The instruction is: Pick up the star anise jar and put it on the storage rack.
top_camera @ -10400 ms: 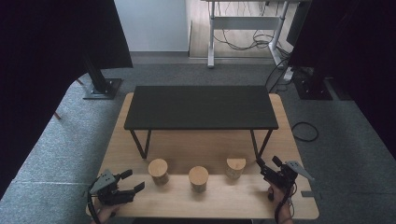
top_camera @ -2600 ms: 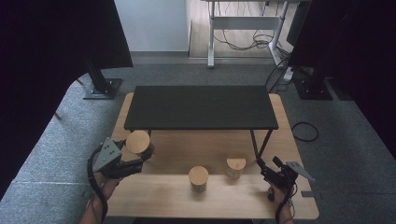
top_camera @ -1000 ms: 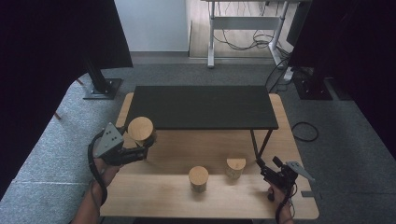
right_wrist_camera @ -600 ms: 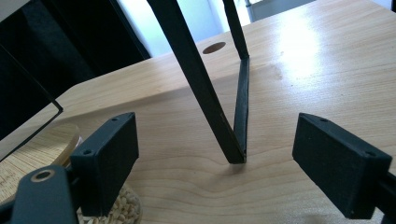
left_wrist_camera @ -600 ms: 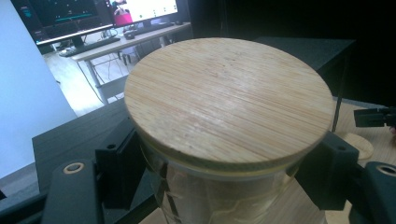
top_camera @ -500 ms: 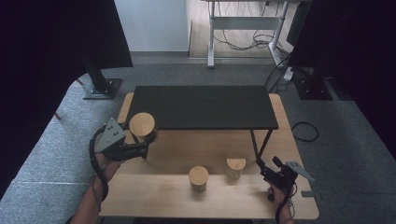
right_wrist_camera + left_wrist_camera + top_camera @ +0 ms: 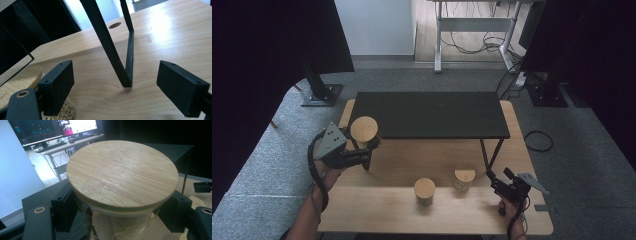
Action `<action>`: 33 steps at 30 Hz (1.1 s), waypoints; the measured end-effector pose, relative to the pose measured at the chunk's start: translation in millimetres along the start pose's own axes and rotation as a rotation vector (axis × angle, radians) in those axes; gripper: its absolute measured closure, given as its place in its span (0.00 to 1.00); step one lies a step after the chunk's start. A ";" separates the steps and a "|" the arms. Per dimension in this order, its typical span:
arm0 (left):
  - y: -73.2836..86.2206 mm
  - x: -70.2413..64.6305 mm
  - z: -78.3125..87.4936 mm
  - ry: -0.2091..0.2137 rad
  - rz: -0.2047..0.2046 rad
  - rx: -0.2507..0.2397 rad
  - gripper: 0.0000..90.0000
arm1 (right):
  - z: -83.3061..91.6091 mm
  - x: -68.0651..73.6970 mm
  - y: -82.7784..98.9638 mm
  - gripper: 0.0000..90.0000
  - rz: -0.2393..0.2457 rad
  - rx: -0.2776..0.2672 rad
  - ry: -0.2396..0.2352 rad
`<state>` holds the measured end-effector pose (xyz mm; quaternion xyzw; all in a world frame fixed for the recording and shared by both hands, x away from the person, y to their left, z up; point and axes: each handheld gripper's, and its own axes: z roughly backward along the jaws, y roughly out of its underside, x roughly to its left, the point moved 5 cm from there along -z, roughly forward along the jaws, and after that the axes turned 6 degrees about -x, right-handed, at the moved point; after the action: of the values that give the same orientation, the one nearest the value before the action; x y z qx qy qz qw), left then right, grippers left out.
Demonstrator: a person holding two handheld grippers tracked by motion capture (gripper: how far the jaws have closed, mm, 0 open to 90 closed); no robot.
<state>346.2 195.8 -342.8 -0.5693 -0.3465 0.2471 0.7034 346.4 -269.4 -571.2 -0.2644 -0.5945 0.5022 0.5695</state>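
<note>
Left gripper (image 7: pixel 362 150): jaws clamped on lidded jar (image 7: pixel 364 131), raised near table (image 7: pixel 377 220) left edge.
Right gripper (image 7: pixel 497 181): jaws wide, empty, near right edge.
Jar contents: unclear, perhaps crumpled wrapping.

This looks like an office turned recording lab: grey carpet floor (image 7: pixel 272 165), black curtains (image 7: pixel 267 45) hung around the pale wooden work table (image 7: pixel 377 215), and a white-framed desk (image 7: pixel 472 22) with loose cables beneath it. From the left gripper view, lit computer monitors (image 7: pixel 37 130) stand on a long desk.
</note>
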 end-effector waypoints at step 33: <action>-6.6 20.6 -34.0 -0.046 -0.022 0.034 0.28 | 0.2 0.3 0.3 0.15 -0.001 0.005 -0.008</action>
<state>385.2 188.3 -335.9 -0.5478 -0.3645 0.2582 0.7073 346.1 -269.1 -571.3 -0.2608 -0.5957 0.5043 0.5681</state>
